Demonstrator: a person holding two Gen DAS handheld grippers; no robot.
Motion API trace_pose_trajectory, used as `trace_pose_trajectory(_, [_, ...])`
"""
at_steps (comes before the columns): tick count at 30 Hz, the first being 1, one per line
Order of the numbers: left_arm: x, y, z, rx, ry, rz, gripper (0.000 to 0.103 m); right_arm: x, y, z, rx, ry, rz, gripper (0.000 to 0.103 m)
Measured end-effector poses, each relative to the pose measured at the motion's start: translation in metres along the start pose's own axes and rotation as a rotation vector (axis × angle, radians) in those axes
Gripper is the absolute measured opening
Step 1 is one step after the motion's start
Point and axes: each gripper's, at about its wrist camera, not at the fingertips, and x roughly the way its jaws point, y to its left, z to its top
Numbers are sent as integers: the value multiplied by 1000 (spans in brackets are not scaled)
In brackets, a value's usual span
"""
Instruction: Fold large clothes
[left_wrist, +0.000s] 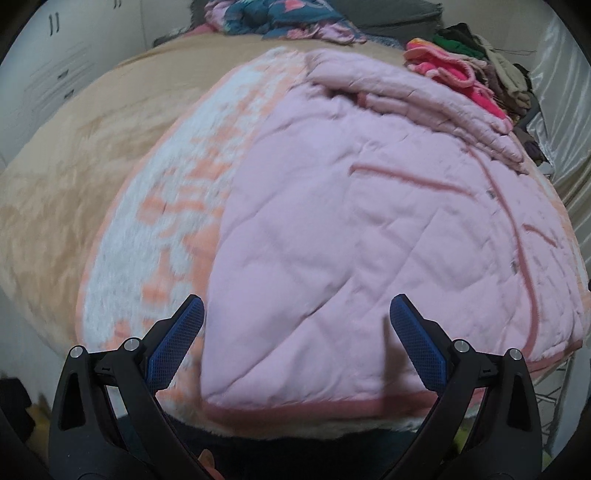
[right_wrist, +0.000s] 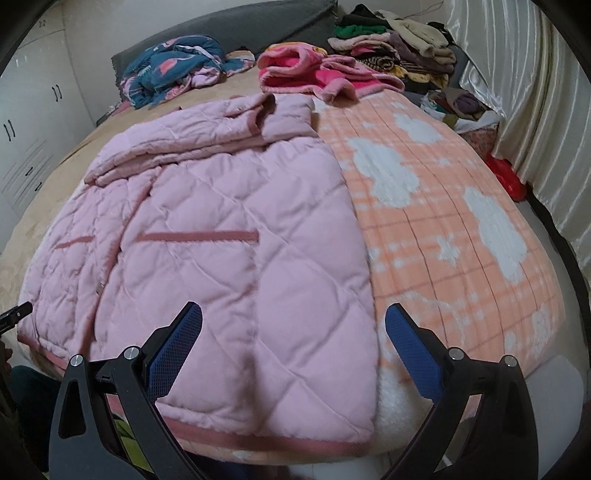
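A large pink quilted jacket (left_wrist: 351, 229) (right_wrist: 221, 236) lies flat on an orange-and-white plaid blanket, with darker pink trim along its hem and pockets and its sleeves folded across the top. My left gripper (left_wrist: 295, 314) hangs open above the jacket's near hem on its left side, blue pads wide apart and empty. My right gripper (right_wrist: 293, 317) is open too, over the hem's right corner, where the jacket's side edge meets the blanket. A tip of the left gripper (right_wrist: 16, 312) shows at the far left of the right wrist view.
The plaid blanket (right_wrist: 461, 236) covers a bed with a tan cover (left_wrist: 74, 155). Behind lie a blue patterned garment (right_wrist: 173, 70), a bright pink fleece (right_wrist: 306, 70) and a stack of folded clothes (right_wrist: 399, 48). Curtains (right_wrist: 535, 122) hang on the right, white cabinets (right_wrist: 33, 122) on the left.
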Motion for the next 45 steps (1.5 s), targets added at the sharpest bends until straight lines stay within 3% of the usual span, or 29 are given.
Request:
trace_pose_trajectory(5, [14,19,-18,-52,50,-37,95,0,-9,-10,12,18,-5,99])
trace_pose_trajectory(13, [19,20,-26,-72,56,-59,94,0,-26,-32,23,69,-9,99])
trace_pose_trajectory(18, [16,10,-25,-50,49,-56,86,5,-38,-51,51,123,17,99])
trace_pose_trajectory(25, [17,11,-24,-50,45,-70,82,20,-34,-73,50,210,102,99])
trace_pose_trajectory(30, [16,13,-27,-60,45,-85,82,29,-42,-82,207,236,262,98])
trace_pose_trajectory(33, [15,15,-32,-64,50,-93,82,23,-42,-79,239,208,323,73])
trace_pose_trajectory(36, [13,18,-36,-74,58,-104,82,14,-47,-70,263,160,368,30])
trace_pose_trajectory(37, [12,18,-37,-78,61,-107,82,9,-48,-66,269,137,390,24])
trace_pose_trajectory(42, [8,19,-38,-118,58,-114,77,-19,-39,-41,205,5,442,15])
trace_pose_trajectory(45, [-1,18,-37,-121,39,-119,45,-31,-33,-27,175,-52,447,14])
